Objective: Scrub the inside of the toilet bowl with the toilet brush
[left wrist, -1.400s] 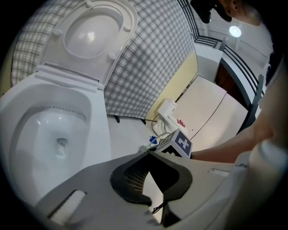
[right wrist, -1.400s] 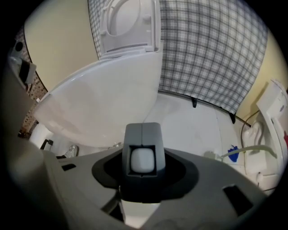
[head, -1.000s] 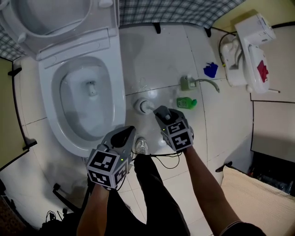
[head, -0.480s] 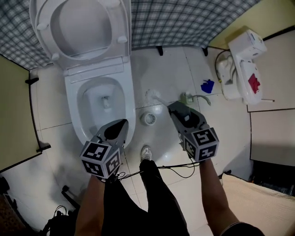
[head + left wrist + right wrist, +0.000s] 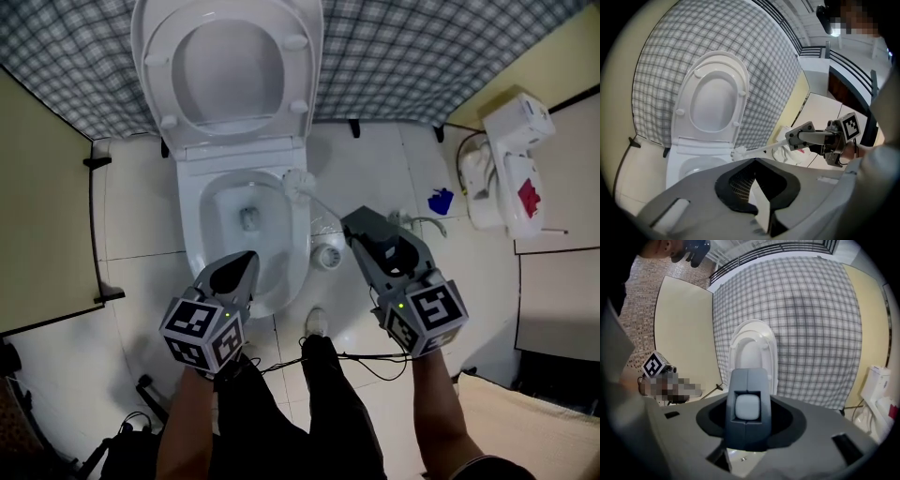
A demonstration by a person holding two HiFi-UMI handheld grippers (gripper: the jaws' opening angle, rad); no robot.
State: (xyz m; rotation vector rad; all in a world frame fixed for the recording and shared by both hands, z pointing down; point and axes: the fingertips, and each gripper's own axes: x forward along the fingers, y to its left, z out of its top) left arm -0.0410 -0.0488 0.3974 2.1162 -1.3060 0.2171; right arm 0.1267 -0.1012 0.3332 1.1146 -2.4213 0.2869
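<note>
Toilet brush point(image 5: 300, 184) clamped in right gripper point(image 5: 355, 224), head over toilet bowl point(image 5: 302, 251) rim; left gripper point(image 5: 246, 259) closed, empty.

White toilet bowl point(image 5: 214, 246) and raised white seat point(image 5: 230, 70) at upper centre, against a wall point(image 5: 422, 47) of grey-and-white check, with a white-tiled floor point(image 5: 375, 159) and a cream panel point(image 5: 42, 206) at left. Left gripper point(image 5: 242, 262) and right gripper point(image 5: 361, 225) are grey with black-and-white square markers, and the toilet brush point(image 5: 300, 181) is white. At right are a blue object point(image 5: 441, 201) and a white unit point(image 5: 506, 141) with a red patch point(image 5: 528, 198).
</note>
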